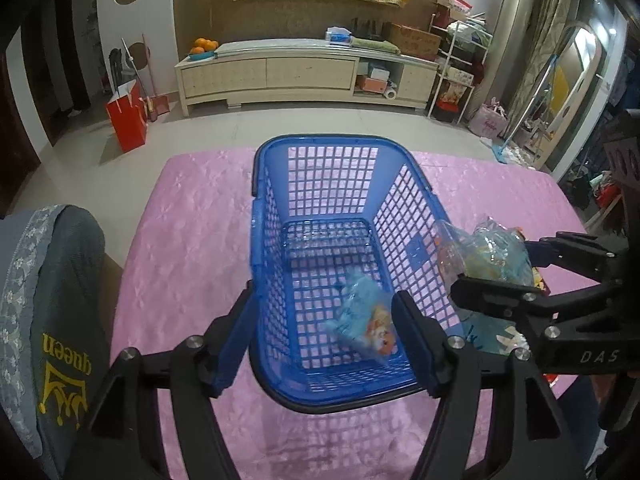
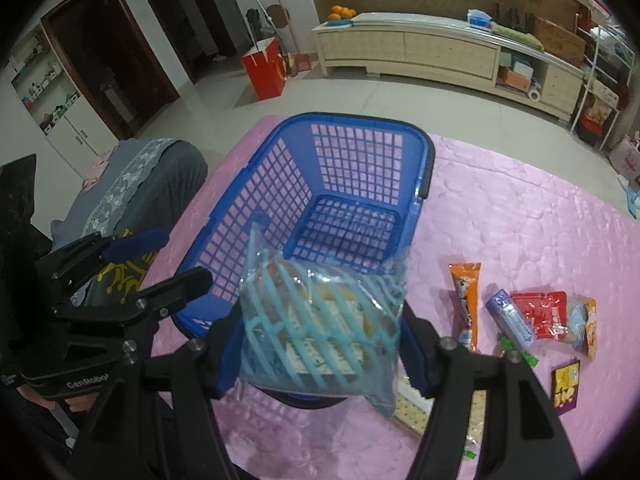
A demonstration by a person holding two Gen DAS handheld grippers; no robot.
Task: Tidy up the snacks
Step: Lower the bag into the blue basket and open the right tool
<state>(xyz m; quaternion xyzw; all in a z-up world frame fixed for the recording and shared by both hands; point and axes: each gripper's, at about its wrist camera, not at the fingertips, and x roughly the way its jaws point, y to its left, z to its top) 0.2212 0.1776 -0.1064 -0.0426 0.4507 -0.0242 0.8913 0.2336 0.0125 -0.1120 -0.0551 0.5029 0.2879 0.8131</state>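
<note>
1. Fingers: right gripper pinching a clear striped snack bag at lower centre of the right wrist view; left gripper spread wide, nothing between, straddling the near corner of the blue basket, contact with the rim not discernible.
2. Location of held bag: above the near rim of the basket, at right of centre in the left wrist view, not yet inside.
3. Basket contents: one blue snack packet lying on the floor, lower centre of the left wrist view.
4. Handling, judged: bag light, soft, crinkly film, likely slippery; contents probably brittle biscuits, so moderate pinch only. Best hold at the sealed edge or flat middle.
5. Remaining snacks, lower right of the right wrist view, on the pink tablecloth: orange stick pack, purple-blue tube, red packet, purple card pack.
6. Surroundings: grey chair cover at lower left of the left wrist view.
7. Obstructions: basket's near rim and the left gripper close beside the drop path; collision risk between the two tools.
</note>
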